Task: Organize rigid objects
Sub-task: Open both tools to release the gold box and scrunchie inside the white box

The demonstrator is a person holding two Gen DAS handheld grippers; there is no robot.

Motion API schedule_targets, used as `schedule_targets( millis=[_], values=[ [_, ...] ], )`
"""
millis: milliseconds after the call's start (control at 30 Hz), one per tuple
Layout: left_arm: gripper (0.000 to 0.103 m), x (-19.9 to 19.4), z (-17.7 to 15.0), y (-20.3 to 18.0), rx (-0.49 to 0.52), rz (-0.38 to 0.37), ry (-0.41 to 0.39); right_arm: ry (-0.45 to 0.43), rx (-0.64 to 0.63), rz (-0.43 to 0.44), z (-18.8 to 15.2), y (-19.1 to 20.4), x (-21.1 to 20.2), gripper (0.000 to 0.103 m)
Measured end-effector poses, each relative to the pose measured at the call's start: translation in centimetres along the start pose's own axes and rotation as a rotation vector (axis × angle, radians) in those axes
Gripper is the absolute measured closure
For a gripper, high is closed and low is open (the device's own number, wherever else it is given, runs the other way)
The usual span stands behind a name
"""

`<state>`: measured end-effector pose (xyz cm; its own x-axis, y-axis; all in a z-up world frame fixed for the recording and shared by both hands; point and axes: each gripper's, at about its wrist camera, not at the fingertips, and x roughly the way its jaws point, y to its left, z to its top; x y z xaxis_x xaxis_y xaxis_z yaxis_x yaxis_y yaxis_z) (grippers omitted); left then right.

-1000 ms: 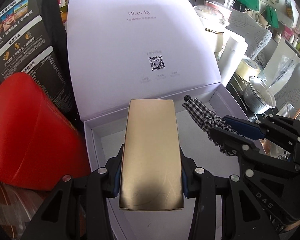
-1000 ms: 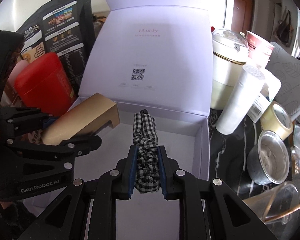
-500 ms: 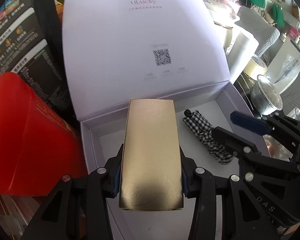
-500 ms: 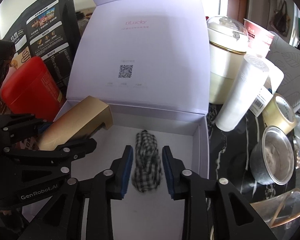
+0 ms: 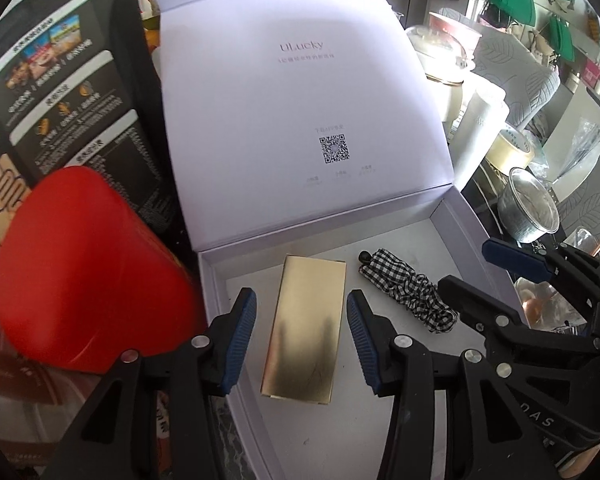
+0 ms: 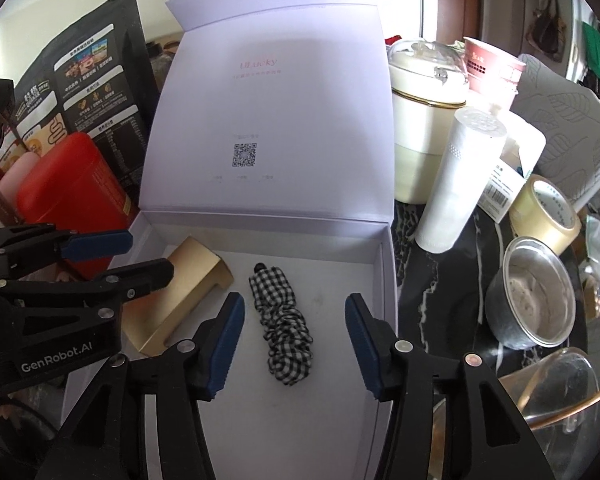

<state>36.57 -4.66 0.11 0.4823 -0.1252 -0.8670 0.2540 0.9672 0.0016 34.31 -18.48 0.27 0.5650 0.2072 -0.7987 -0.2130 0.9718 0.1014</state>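
From the left wrist, a smooth gold box [image 5: 304,330], flat and rectangular with a brushed metallic sheen, lies on the floor of the matte white box [image 5: 456,216]. The left gripper [image 5: 302,328] has just been opening; its ribbed blue pads stand clear of the gold sides.

From the right wrist, a soft checked umbrella [image 6: 282,324], folded and ruffled, lies beside it. The right gripper [image 6: 294,340] has just been opening; its pads stand wide, touching nothing.

Glossy gold box [image 5: 305,332], seemingly metallic
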Motion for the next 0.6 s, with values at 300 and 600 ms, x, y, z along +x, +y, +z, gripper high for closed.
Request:
schedule_targets(
  millis=[300, 600],
  values=[
    [0.056, -3.4, -1.0, -0.4, 0.001, -0.001, -0.037, -0.044, -0.020, -0.012, -0.2, 1.2, -3.4, 0.051],
    [0.056, -8.0, -2.3, -1.4, 0.020, 0.008, -0.096, -0.093, -0.034, -0.030, -1.5, 2.1, -8.0, 0.051]
  ],
)
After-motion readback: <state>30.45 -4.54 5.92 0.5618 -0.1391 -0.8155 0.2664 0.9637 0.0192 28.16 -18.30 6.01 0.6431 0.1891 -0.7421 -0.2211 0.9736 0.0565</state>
